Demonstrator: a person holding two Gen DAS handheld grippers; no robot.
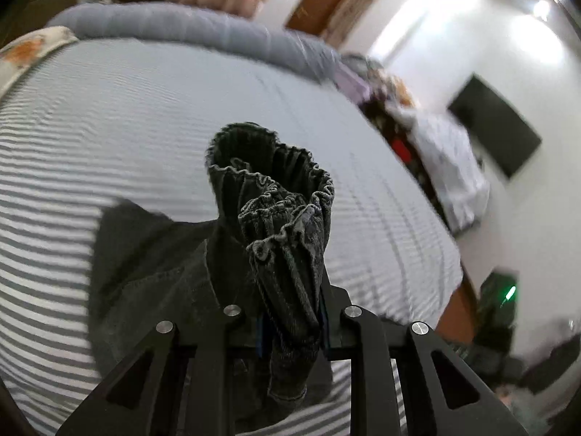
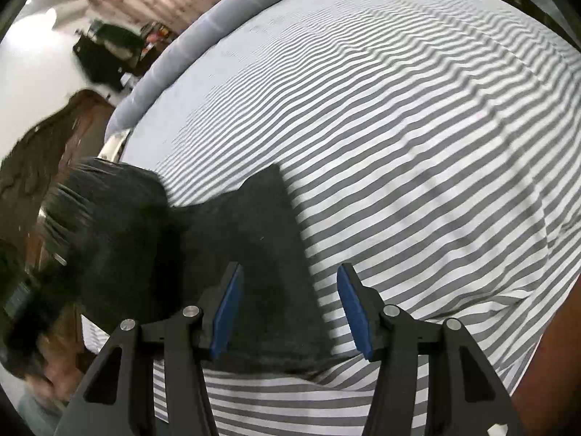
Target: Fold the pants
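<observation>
Dark grey pants point(image 1: 152, 276) lie on a grey-and-white striped bed point(image 1: 109, 116). My left gripper point(image 1: 292, 321) is shut on the bunched elastic waistband point(image 1: 276, 196), which stands up between its jaws above the bed. In the right wrist view the pants point(image 2: 254, 254) lie flat on the striped bed point(image 2: 399, 145), with a bunched part raised at the left point(image 2: 105, 225). My right gripper point(image 2: 287, 309) is open, its blue pads point(image 2: 227, 312) on either side of the flat cloth's edge, holding nothing.
A rolled grey blanket point(image 1: 189, 25) lies along the bed's far edge. A floral pillow point(image 1: 32, 51) sits at the far left corner. A cluttered shelf with clothes point(image 1: 435, 145) and a dark wall screen point(image 1: 497, 123) stand to the right.
</observation>
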